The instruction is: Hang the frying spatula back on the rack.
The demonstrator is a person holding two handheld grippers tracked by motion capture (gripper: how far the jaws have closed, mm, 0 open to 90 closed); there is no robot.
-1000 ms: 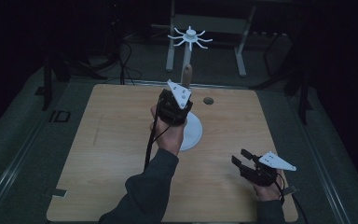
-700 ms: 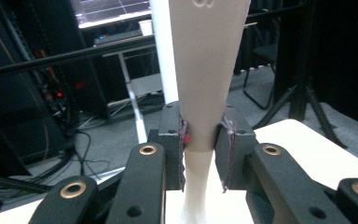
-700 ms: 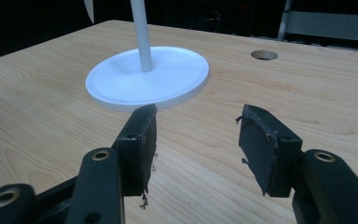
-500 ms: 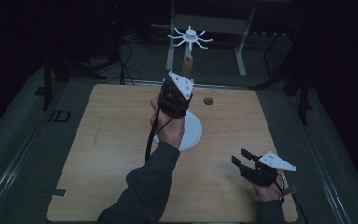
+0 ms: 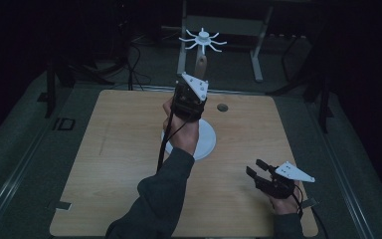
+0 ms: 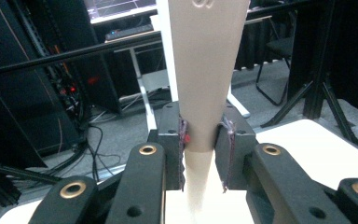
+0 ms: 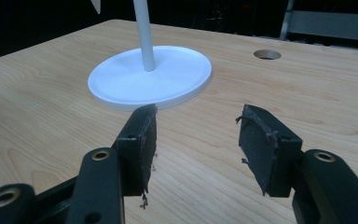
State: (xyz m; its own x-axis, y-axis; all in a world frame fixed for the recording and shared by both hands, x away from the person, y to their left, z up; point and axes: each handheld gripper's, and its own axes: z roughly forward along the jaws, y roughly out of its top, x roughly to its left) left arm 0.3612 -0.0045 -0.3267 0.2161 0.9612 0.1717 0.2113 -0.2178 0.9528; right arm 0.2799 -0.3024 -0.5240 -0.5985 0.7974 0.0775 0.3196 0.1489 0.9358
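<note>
A white stand has a round base (image 5: 207,142) (image 7: 172,77), a thin pole (image 7: 144,42) and a spoked white top (image 5: 203,39). On the pole, under the spokes, sits a beige tapered piece (image 5: 201,63) (image 6: 205,70) that narrows downward. My left gripper (image 5: 197,80) (image 6: 204,140) is raised above the base, and its pads press on the narrow lower end of that piece. My right gripper (image 5: 255,169) (image 7: 196,135) rests low at the table's front right. Its jaws stand open with nothing between them and face the base.
The wooden table (image 5: 114,149) has a round hole (image 5: 222,107) (image 7: 266,54) right of the stand. Behind it on the dark floor are metal frame legs (image 5: 256,50), tripod legs and cables. The left forearm reaches over the table's middle.
The left gripper and the beige piece it holds have moved slightly up the pole toward the spoked top. The right gripper has stayed in place.
</note>
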